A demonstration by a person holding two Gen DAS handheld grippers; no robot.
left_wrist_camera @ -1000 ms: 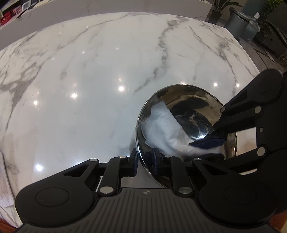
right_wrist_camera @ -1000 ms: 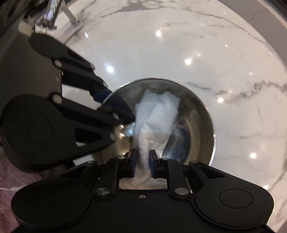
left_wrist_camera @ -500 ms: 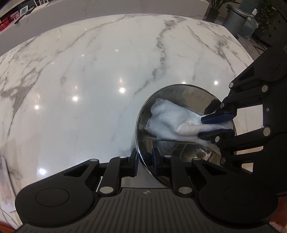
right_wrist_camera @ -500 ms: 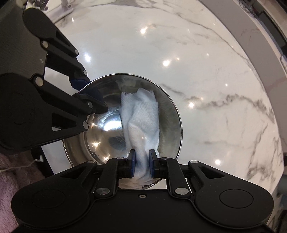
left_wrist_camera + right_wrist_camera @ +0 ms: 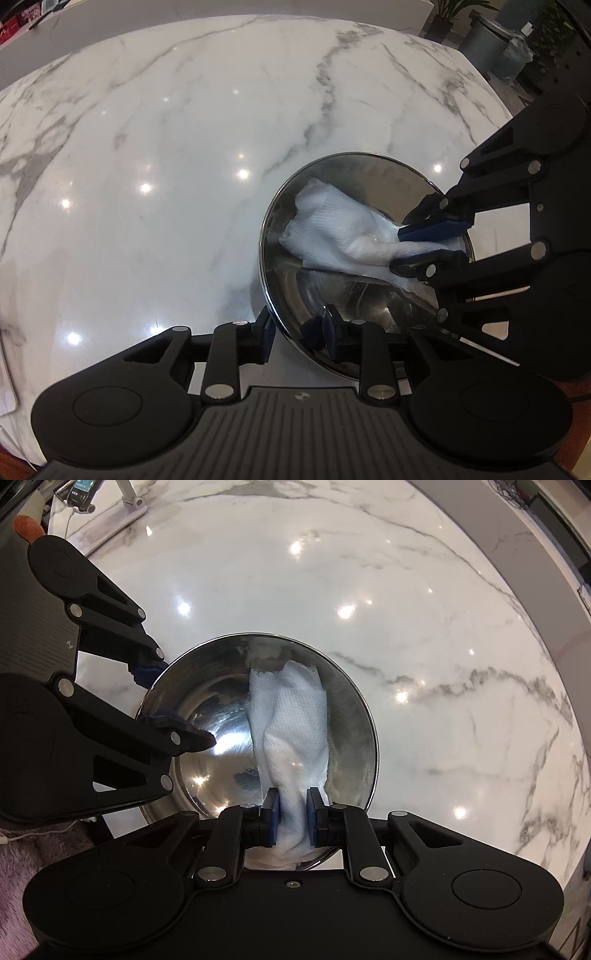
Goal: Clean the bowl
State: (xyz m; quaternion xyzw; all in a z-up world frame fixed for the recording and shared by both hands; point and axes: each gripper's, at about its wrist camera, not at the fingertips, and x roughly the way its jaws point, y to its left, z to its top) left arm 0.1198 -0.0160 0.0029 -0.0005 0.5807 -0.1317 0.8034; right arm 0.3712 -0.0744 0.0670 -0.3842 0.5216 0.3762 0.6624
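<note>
- Steel bowl (image 5: 317, 206) sits on the white marble counter (image 5: 147, 166), toward the near right part of it in the left wrist view, tipped up so its opening faces the right gripper.
- Left gripper (image 5: 297, 334) is clamped on the bowl's near rim: one blue pad outside the wall, the other inside. The right wrist view shows the same grip (image 5: 155, 698) at the bowl's left edge.
- Right gripper (image 5: 291, 814) is closed on a bunched end of a white paper towel (image 5: 291, 716); its blue pads (image 5: 271, 812) pinch the wad from both sides.
- The rest of the towel fans out from the pinch and lies against the bowl's inner wall, on the right half of the interior in the right wrist view, reaching almost to the far rim.
- In the left wrist view the right gripper (image 5: 432, 242) enters from the right, over the bowl's rim, towel (image 5: 332, 229) spread toward the bowl's upper left wall.
- Bare part of the interior is shiny, with reflections.
- Phone on a stand (image 5: 83, 489) at the far left counter edge, well apart from the bowl.
</note>
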